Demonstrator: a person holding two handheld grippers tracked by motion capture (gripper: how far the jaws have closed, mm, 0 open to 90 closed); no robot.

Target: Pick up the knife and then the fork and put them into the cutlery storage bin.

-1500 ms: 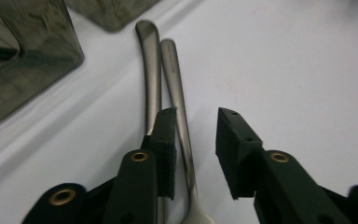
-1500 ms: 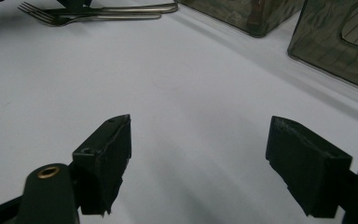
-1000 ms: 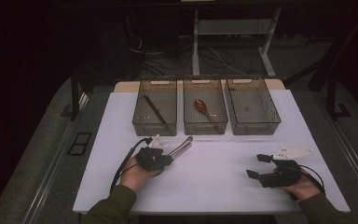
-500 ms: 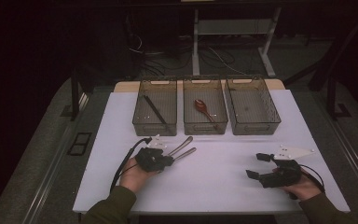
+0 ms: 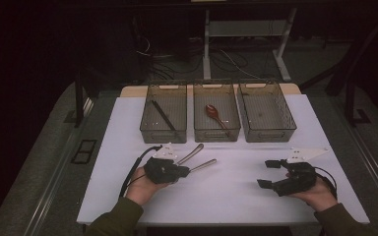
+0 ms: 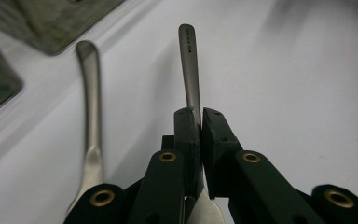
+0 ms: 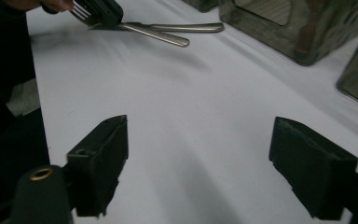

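My left gripper (image 5: 186, 170) is shut on the neck of a metal fork (image 5: 203, 165), low over the front left of the white table. In the left gripper view the pads (image 6: 189, 128) pinch the fork (image 6: 189, 70), whose handle points away from me. A second metal utensil (image 5: 191, 153) lies on the table just beyond it, also seen as a blurred handle (image 6: 91, 93) at the left. My right gripper (image 5: 267, 174) is at the front right, its jaws wide open with only bare table between them (image 7: 200, 135). From there the held fork (image 7: 158, 36) shows far off.
Three mesh trays stand in a row at the back of the table: the left tray (image 5: 163, 135) holds a black stick (image 5: 162, 115), the middle tray (image 5: 216, 135) a red-brown spoon (image 5: 215, 115), and the right tray (image 5: 268, 133) stands beside them. White table (image 5: 236, 196) spreads between my hands.
My left gripper has risen slightly with the fork clamped in it. The right gripper has stayed in place.
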